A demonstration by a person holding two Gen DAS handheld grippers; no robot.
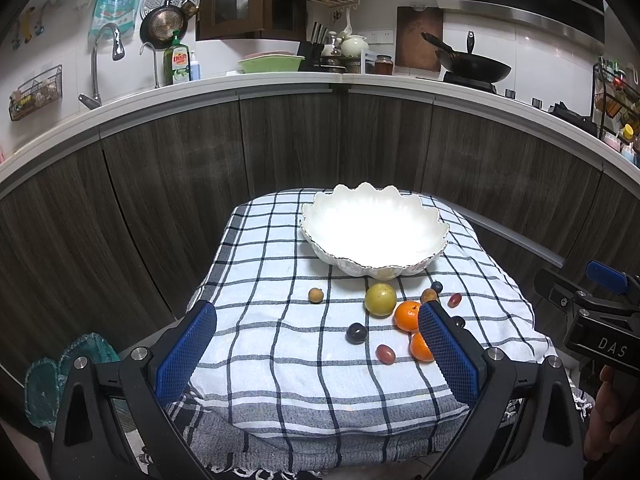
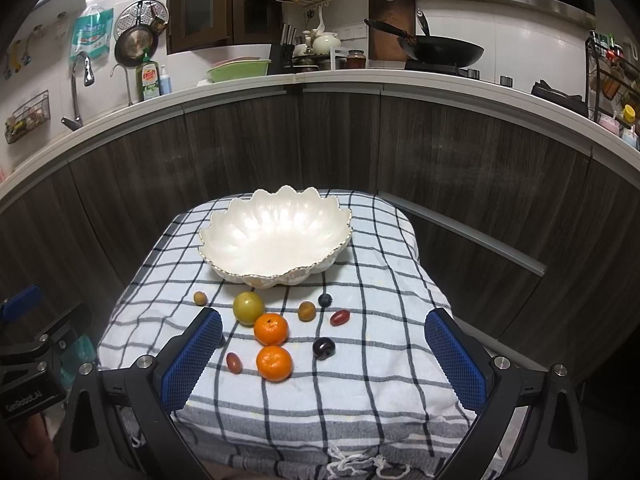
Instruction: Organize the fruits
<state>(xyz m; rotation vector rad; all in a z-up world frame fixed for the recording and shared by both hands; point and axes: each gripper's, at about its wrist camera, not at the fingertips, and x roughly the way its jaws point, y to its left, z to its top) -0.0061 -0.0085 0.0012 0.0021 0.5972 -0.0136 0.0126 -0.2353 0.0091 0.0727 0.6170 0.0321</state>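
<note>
Left gripper [image 1: 316, 354]: held low at the near edge of the checked cloth [image 1: 280, 376], aimed level toward the scalloped white bowl [image 1: 374, 228], blue pads spread wide, gripping nothing. Right gripper [image 2: 322, 360]: same low forward pose, alongside and to the right, jaws wide apart, empty too. Fruits loose on the cloth just in front of the bowl: green-yellow fruit [image 2: 248, 307], two mandarins [image 2: 271, 328], dark plum [image 2: 323, 348], red grape [image 2: 340, 317].
</note>
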